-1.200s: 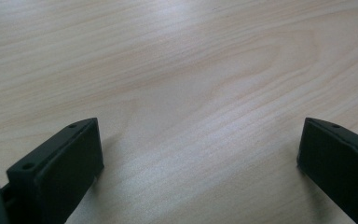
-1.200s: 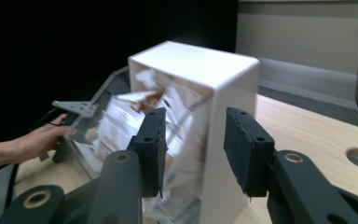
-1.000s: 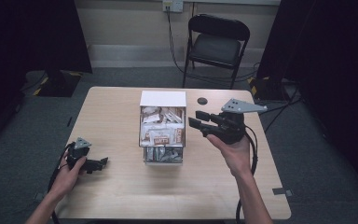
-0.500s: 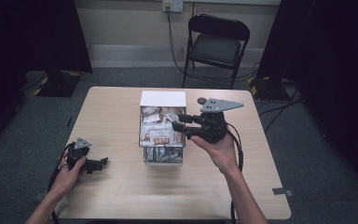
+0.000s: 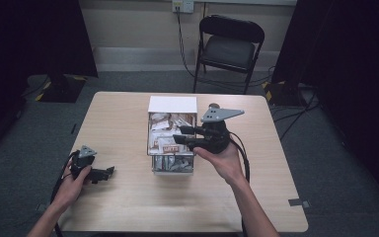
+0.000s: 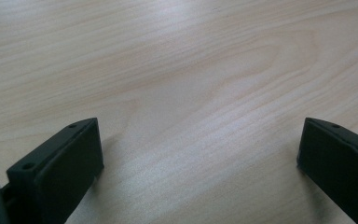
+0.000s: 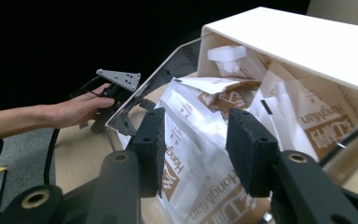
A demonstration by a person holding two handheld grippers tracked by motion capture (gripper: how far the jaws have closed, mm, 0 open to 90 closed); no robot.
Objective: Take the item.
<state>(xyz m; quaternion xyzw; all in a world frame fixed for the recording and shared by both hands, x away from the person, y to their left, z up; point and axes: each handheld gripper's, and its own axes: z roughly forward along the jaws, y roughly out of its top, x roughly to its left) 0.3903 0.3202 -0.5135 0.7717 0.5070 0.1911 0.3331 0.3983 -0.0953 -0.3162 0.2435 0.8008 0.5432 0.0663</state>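
right gripper [image 5: 179, 135] level over box [image 5: 172, 104], jaws apart

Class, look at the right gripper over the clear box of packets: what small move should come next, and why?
Probably lower the right gripper a little further, until its jaws straddle the white packet below them. The jaws stand apart above the packets with nothing pressed between them, and the clear box is open at the top. The left gripper rests on the table, jaws open, and need not move.

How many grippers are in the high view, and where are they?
2. The left gripper rests on the table near its left front; the right gripper hovers over the clear box of packets.
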